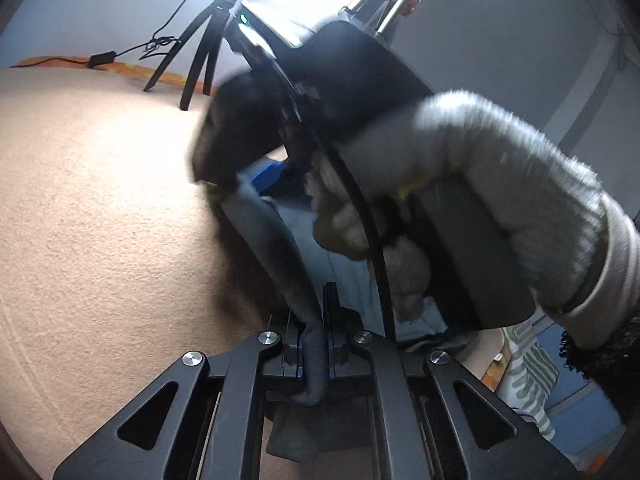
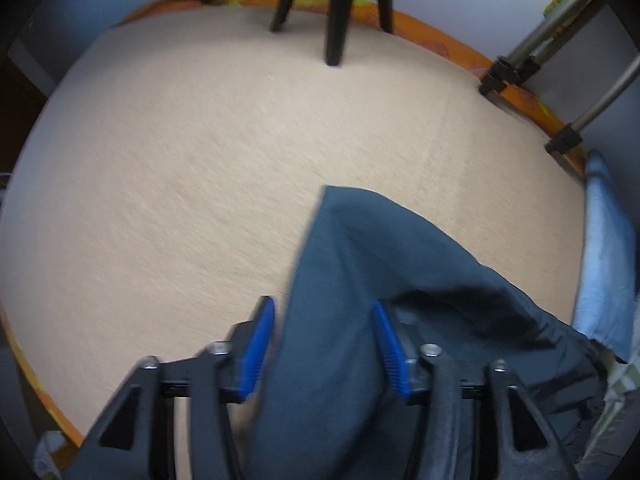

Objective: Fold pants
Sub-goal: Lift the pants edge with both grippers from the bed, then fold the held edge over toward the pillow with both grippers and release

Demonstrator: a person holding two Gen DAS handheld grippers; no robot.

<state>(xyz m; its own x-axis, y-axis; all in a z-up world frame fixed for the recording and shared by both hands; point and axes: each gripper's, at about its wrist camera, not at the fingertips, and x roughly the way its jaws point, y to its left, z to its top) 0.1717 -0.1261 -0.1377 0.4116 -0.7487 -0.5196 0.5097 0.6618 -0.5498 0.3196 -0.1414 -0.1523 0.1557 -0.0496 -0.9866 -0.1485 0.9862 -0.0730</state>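
Right wrist view is giving me the widest look: the table (image 2: 200,160), covered in a tan fuzzy cloth with an orange border along its far edge, is carrying the pants (image 2: 340,300). They are lying toward the near right side of the table, with one pointed fold reaching in toward the middle. Beside them, at the right edge, a pale blue cloth (image 2: 604,260) is hanging. Tripod legs (image 2: 336,12) are standing at the far edge.

I am judging the pants to be light, soft and floppy, likely to sag and slide on themselves, so I am favouring holds on a hem or folded edge where layers bunch.

I am seeing no containers in either view.

My right hand-held gripper (image 2: 324,344) is pointing down with its blue pads standing apart on either side of a fabric ridge, not pressing it. My left hand-held gripper (image 1: 316,344) is clamping a twisted strip of the same dark fabric, and in front of it a gloved hand (image 1: 480,184) is holding the other gripper's body.
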